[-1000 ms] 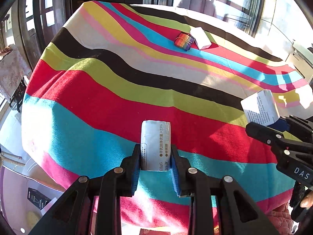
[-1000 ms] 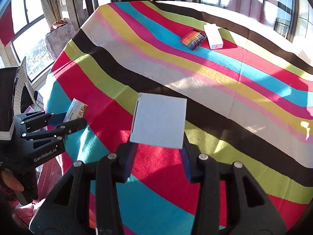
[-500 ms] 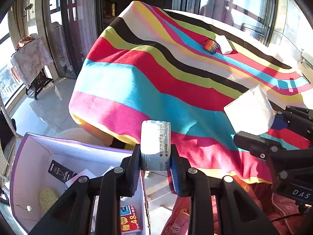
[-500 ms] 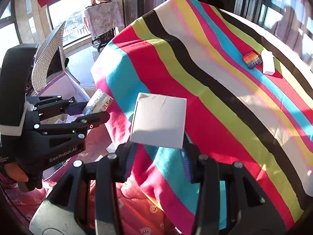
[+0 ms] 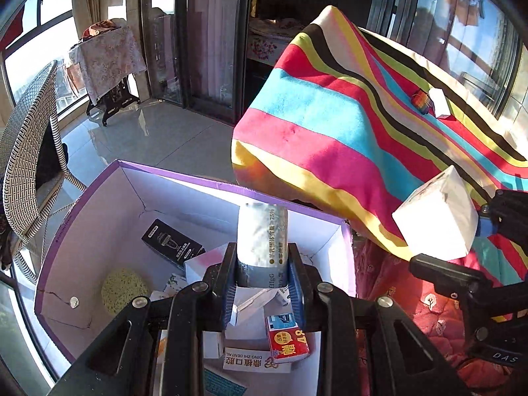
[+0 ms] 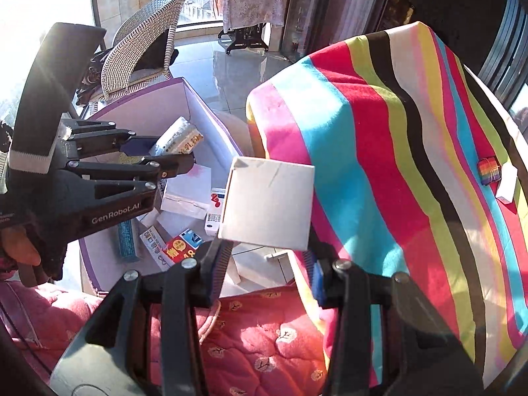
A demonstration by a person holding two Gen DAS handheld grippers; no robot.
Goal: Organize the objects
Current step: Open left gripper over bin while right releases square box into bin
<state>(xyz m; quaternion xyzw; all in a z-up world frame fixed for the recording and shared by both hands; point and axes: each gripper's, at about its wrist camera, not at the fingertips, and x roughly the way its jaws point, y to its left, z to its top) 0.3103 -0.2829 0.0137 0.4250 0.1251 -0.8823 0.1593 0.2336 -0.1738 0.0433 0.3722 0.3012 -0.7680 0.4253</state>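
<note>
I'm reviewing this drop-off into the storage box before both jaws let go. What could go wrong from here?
1. The silver packet in the left gripper hangs over the purple box, which is already cluttered; it may land on the red carton and slide.
2. The white box in the right gripper sits near the purple box's rim beside the striped blanket; released here, it might miss and fall outside.

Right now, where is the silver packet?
The silver packet is clamped upright in the left gripper, held above the open purple box of small cartons; in the right wrist view it is at the left, beside the white box.
</note>
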